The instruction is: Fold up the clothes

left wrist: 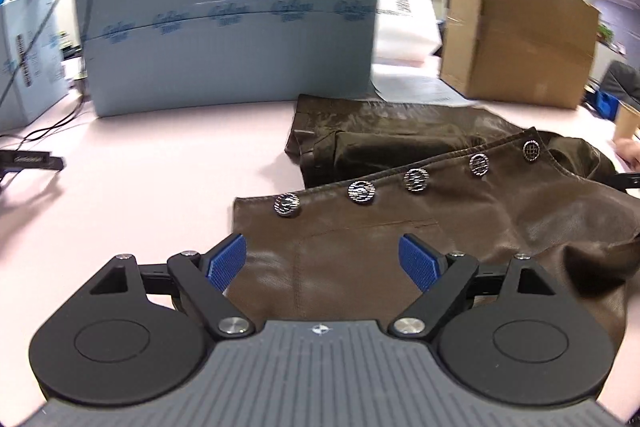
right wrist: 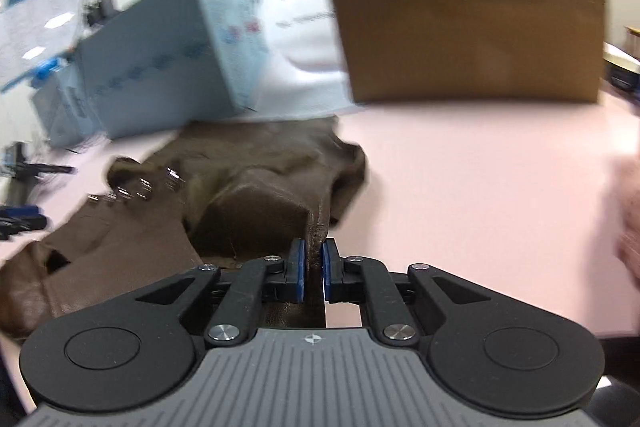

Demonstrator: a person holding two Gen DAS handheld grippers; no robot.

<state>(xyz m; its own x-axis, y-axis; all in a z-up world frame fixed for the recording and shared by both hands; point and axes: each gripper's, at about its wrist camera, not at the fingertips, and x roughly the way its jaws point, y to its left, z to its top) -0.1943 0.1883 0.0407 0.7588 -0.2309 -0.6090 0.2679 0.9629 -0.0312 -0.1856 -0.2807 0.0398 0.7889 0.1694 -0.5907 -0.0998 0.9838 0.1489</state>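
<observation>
Right gripper [right wrist: 313, 259]: clenched on a raised seam edge of jacket [right wrist: 256, 195], leather pinched thin between blue pads [right wrist: 298, 267] and tenting up in a ridge just beyond. Left gripper [left wrist: 323, 259]: released, jaws wide, hovering over the near front panel below the buttons [left wrist: 362, 191], gripping nothing. Jacket [left wrist: 400, 235] sprawled on pink table [left wrist: 140, 187], one panel lapped over the other, far hem near blue box [left wrist: 228, 15], cardboard box [left wrist: 516, 31] behind at the right.

Risks, as judged: slick leather slipping from so narrow a pinch if pulled hard; one-sided pull dragging the whole jacket and skewing the fold while the left holds nothing; button edge catching and bunching; heavy blur in the right view, so exact depth of bite unclear.
</observation>
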